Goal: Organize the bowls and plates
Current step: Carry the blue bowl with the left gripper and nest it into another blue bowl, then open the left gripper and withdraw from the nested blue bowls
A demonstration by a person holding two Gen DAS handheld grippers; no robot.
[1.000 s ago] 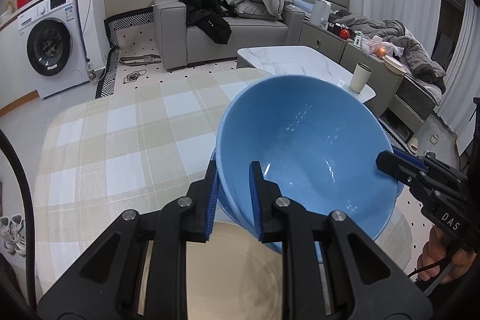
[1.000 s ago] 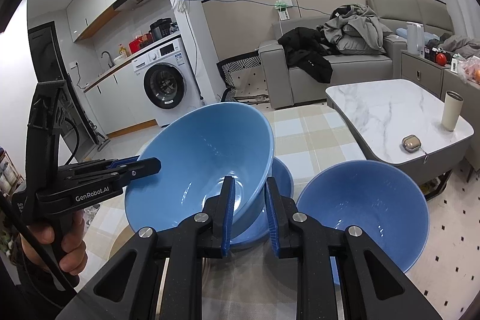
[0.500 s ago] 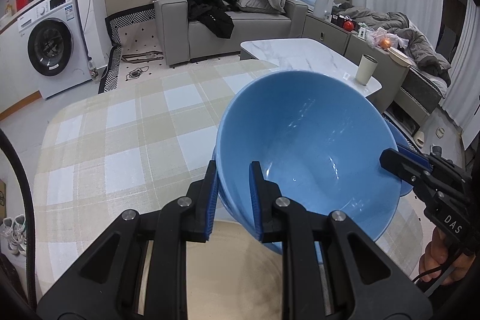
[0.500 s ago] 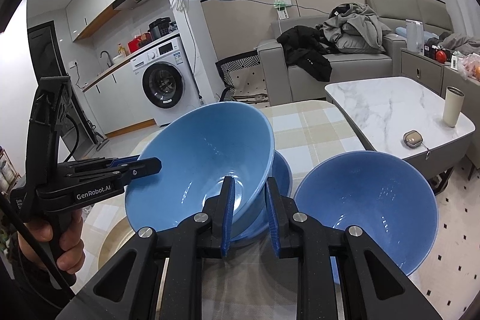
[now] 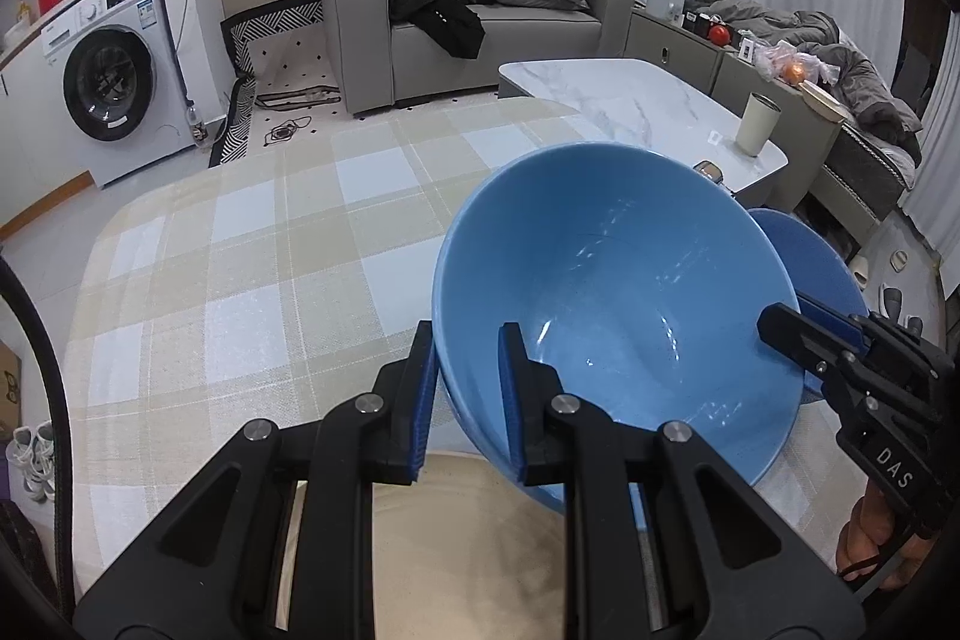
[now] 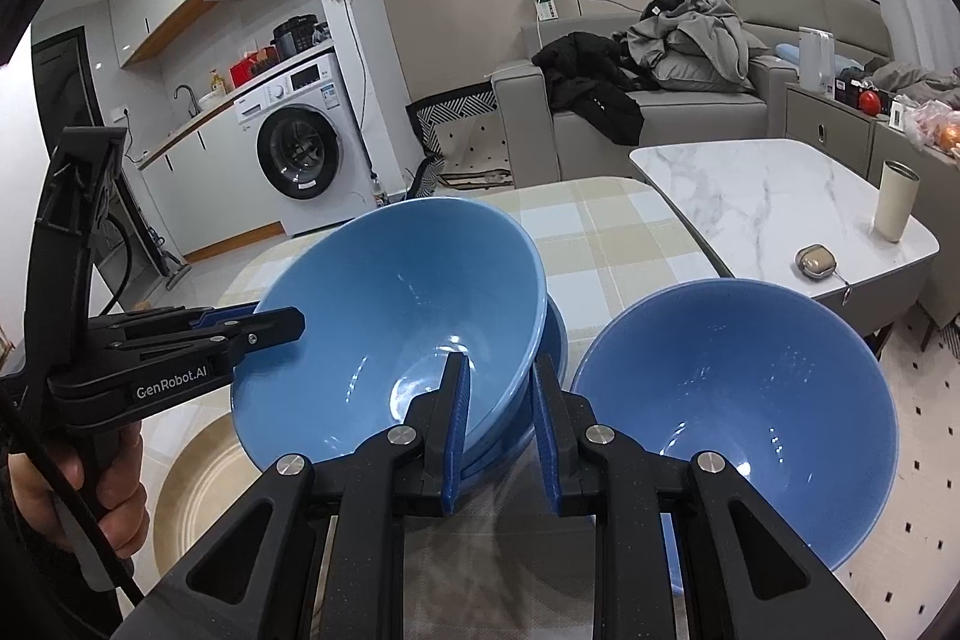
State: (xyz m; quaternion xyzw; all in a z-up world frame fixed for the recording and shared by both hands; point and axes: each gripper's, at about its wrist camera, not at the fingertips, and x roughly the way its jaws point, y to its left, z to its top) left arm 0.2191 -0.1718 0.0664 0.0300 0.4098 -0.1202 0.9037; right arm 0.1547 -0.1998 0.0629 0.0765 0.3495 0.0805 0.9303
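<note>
A large blue bowl [image 5: 630,304] hangs tilted between both grippers. My left gripper [image 5: 465,382] is shut on its near rim, and in the right wrist view it shows at the bowl's left edge [image 6: 282,322]. My right gripper [image 6: 501,418] is shut on the opposite rim of the same bowl [image 6: 396,322] and enters the left wrist view from the right [image 5: 786,325]. Just under the held bowl sits a second blue bowl [image 6: 555,334], only its rim showing. A third blue bowl [image 6: 738,400] stands upright to the right. A beige plate [image 6: 192,484] lies under the left side.
The bowls are over a table with a beige checked cloth [image 5: 240,280]. Beyond its far right corner stands a marble coffee table [image 6: 750,196] with a cup [image 6: 895,199]. A grey sofa [image 5: 480,34] and a washing machine [image 5: 108,82] stand further back. A hand [image 6: 114,490] holds the left gripper.
Both grippers have sunk a little with the blue bowl held between them, bringing it closer to the bowl beneath. The grips have not changed.
</note>
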